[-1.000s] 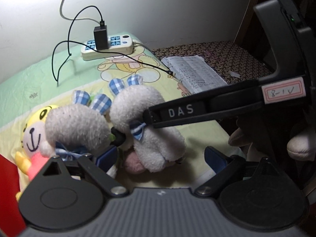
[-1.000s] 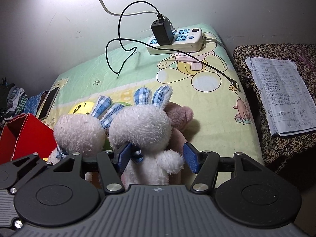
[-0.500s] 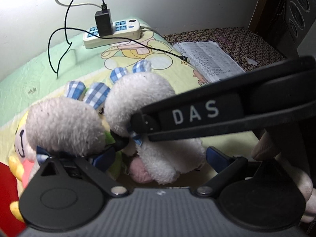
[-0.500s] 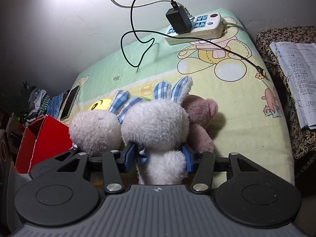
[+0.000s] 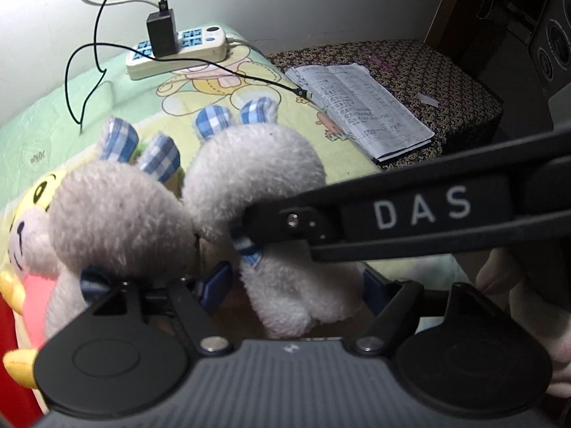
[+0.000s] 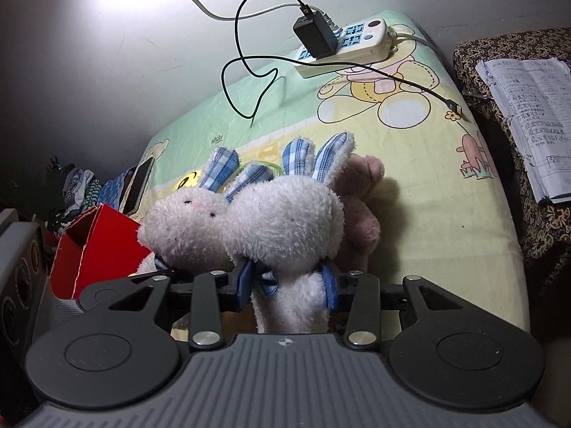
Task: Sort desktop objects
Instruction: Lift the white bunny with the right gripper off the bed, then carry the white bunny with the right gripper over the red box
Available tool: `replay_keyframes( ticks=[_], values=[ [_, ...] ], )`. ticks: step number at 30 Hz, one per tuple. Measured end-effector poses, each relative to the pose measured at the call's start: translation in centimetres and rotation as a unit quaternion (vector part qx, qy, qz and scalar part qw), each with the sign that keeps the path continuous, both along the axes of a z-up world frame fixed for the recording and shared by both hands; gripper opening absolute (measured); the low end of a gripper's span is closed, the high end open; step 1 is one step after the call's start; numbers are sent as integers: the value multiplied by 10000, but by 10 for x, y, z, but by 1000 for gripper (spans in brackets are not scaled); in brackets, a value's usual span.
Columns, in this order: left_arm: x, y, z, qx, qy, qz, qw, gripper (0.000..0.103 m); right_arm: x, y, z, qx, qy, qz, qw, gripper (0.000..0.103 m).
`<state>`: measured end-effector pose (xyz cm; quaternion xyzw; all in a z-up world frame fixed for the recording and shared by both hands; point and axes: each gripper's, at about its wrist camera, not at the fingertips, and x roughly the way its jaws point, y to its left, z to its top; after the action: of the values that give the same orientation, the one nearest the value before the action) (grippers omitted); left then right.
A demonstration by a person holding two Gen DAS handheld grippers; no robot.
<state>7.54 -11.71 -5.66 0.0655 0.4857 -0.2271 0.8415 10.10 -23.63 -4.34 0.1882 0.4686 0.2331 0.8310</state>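
Observation:
Two white plush rabbits with blue checked ears sit side by side on a cartoon-print cloth. My right gripper point(image 6: 287, 281) is shut on the neck of the right rabbit point(image 6: 285, 224), which also shows in the left wrist view point(image 5: 257, 178). My left gripper point(image 5: 296, 281) is open, its blue pads either side of that rabbit's lower body. The right gripper's black finger point(image 5: 357, 221) crosses the left wrist view at the rabbit's neck. The left rabbit point(image 6: 185, 224) sits against it, and shows in the left wrist view point(image 5: 117, 221) too. A pink plush point(image 6: 357, 210) lies behind.
A yellow tiger plush point(image 5: 25, 228) lies at the left. A red box point(image 6: 89, 249) stands left of the rabbits, with a phone point(image 6: 139, 185) behind it. A power strip point(image 6: 346, 42) with charger and cable lies at the back. A paper notebook point(image 6: 528, 117) rests on the patterned seat at right.
My right gripper's pads have closed in on the right rabbit's neck. Both cameras have drawn closer to the rabbits, which look larger and higher in the views.

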Motion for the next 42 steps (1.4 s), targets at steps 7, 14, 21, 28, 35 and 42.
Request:
replay_keyframes(
  ticks=[7,14,21,28,35,42],
  values=[
    [-15,1,6,-156,61,-125,9998,69,-22,1,7,117,-22,-16,9999,42],
    [-43,8,22,-172,-73,-217,9996,67,-47,4,20,132,-122,18,9998,42],
    [-68,29,43,-298,-249,-83,9992,65,-72,15,35,286,-335,155,9989,43],
    [-95,61,61,-301,-470,283,9980,65,-88,41,48,463,-562,547,9958,43],
    [-115,115,85,-345,-837,718,9933,64,-97,87,70,646,-881,969,9893,43],
    [-119,183,106,-267,-1241,930,9875,64,-101,153,95,718,-1146,1113,9845,44]
  ],
)
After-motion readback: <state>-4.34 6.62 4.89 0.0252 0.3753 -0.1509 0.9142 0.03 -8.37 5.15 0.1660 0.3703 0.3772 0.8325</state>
